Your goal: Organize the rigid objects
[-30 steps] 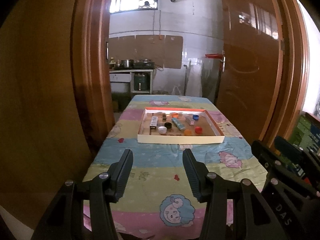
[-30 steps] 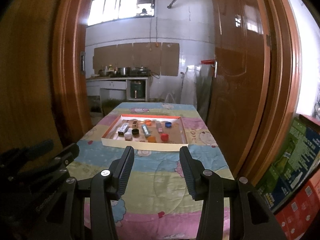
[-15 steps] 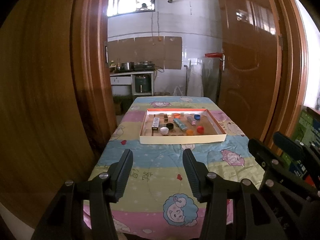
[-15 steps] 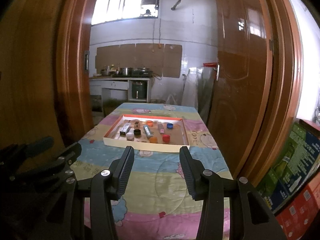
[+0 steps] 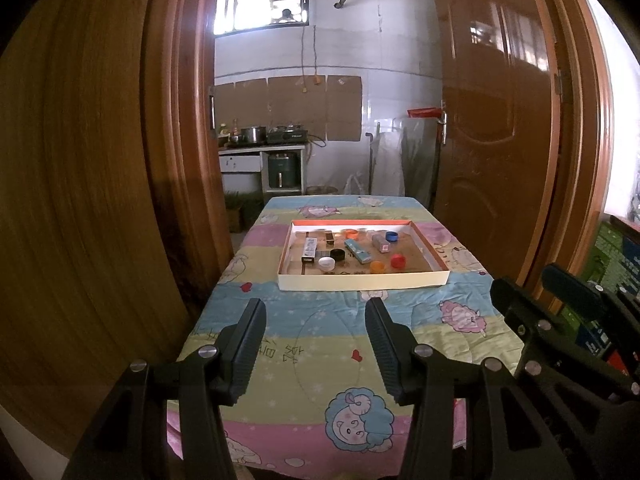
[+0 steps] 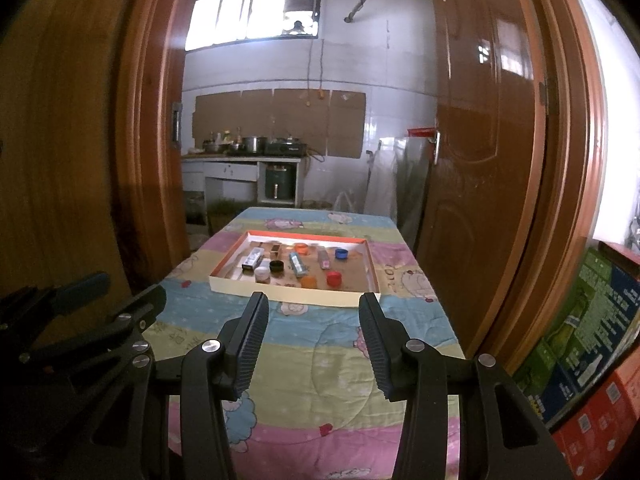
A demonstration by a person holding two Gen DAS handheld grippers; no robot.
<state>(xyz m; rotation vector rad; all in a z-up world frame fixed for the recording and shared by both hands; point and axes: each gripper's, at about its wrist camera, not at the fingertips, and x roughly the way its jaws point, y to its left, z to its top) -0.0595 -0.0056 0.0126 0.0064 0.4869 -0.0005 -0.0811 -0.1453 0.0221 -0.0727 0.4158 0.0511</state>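
Well beyond both claws, a shallow white cardboard tray with an orange inner rim [image 5: 362, 279] lies on the table covered with a pastel cartoon-sheep cloth [image 5: 320, 344]. Inside the tray, a white bottle cap [image 5: 326, 263] sits near its front wall beside a black cap [image 5: 337, 255]; an orange cap [image 5: 377, 266] and a red cap [image 5: 398, 260] lie to their right, and a blue cap [image 5: 391, 236] lies toward the tray's back wall. Small rectangular boxes lie among them. The black left gripper [image 5: 315, 322] hangs released, jaws spread and holding nothing, short of the tray's front wall. The black right gripper [image 6: 313, 316] is likewise spread and unloaded, its tips just before the tray.
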